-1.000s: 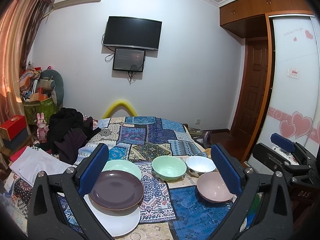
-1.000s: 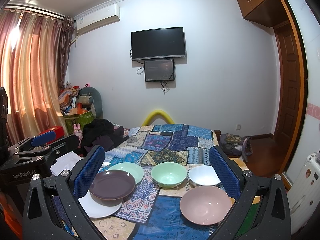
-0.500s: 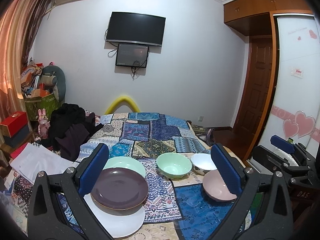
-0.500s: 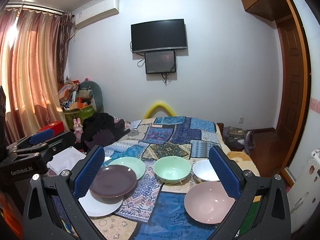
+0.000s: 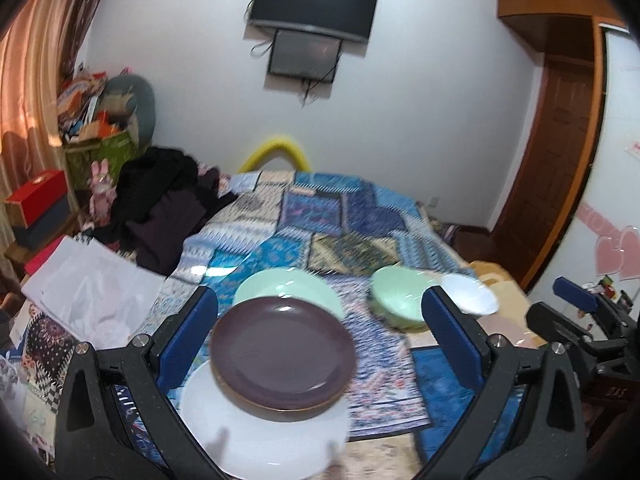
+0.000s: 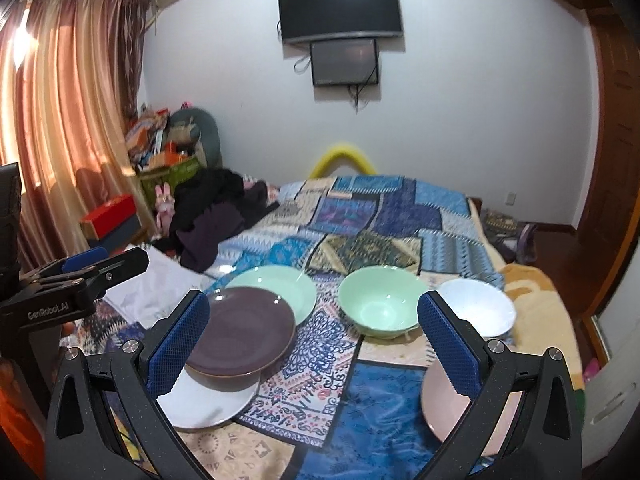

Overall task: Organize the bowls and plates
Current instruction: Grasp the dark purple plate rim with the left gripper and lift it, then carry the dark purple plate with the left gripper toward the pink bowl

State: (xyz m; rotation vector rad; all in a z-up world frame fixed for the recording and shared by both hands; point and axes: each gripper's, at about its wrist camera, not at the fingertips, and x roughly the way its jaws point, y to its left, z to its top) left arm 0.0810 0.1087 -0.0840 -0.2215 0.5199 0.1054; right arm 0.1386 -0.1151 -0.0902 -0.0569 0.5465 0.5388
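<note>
Purple plate (image 6: 240,326) on white plate (image 6: 208,402), fingers (image 6: 178,344) spread

"GenRobot.AI" stands on the left tongs (image 6: 86,266) body.

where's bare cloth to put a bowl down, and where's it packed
Free: the far patchwork cloth behind the green plate and green bowl, and the blue patch between the white plate and pink bowl. Crowded: the overlapping purple plate pile on the left, and green bowl beside white bowl.
</note>
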